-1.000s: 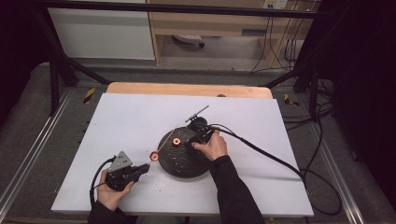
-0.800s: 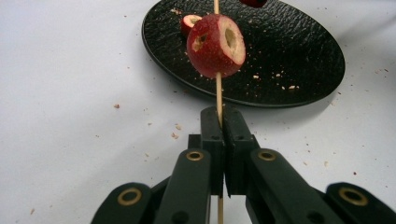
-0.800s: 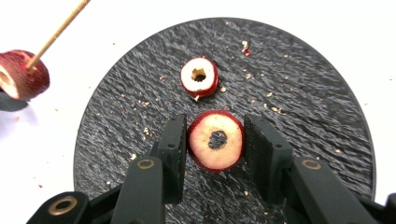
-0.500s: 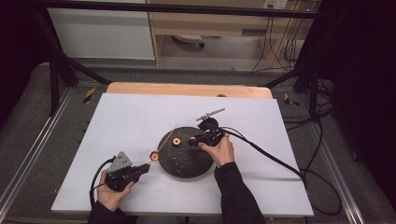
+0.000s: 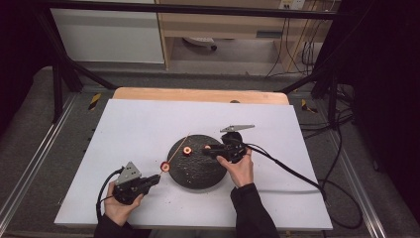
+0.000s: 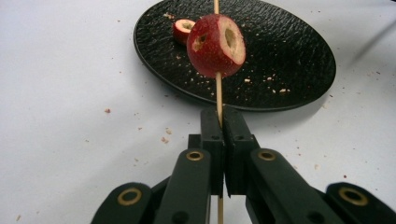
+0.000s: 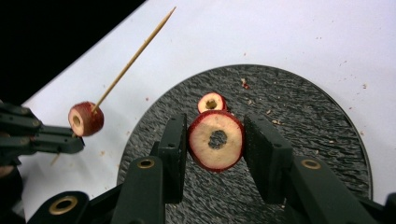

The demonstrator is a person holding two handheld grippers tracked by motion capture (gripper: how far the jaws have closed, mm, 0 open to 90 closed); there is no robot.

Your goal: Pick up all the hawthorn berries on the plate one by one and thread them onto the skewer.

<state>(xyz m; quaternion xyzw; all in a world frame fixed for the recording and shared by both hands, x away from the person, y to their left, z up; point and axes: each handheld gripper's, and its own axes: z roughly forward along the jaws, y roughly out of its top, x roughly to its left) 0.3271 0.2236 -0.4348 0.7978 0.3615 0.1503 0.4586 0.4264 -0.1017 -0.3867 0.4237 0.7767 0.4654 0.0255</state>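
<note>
Pinching the skewer below one threaded fruit, your left tongs stay shut; your right tongs clamp a cored fruit slice over the plate.

Red-skinned fruit slice with pale flesh, black pebbled plate, white counter, tan wooden skewer.

High view looking down from afar, two gripper views close along jaws, sharing black plate.

Wooden skewer, smooth; black plate, rough matt texture; white table, matt.
</note>
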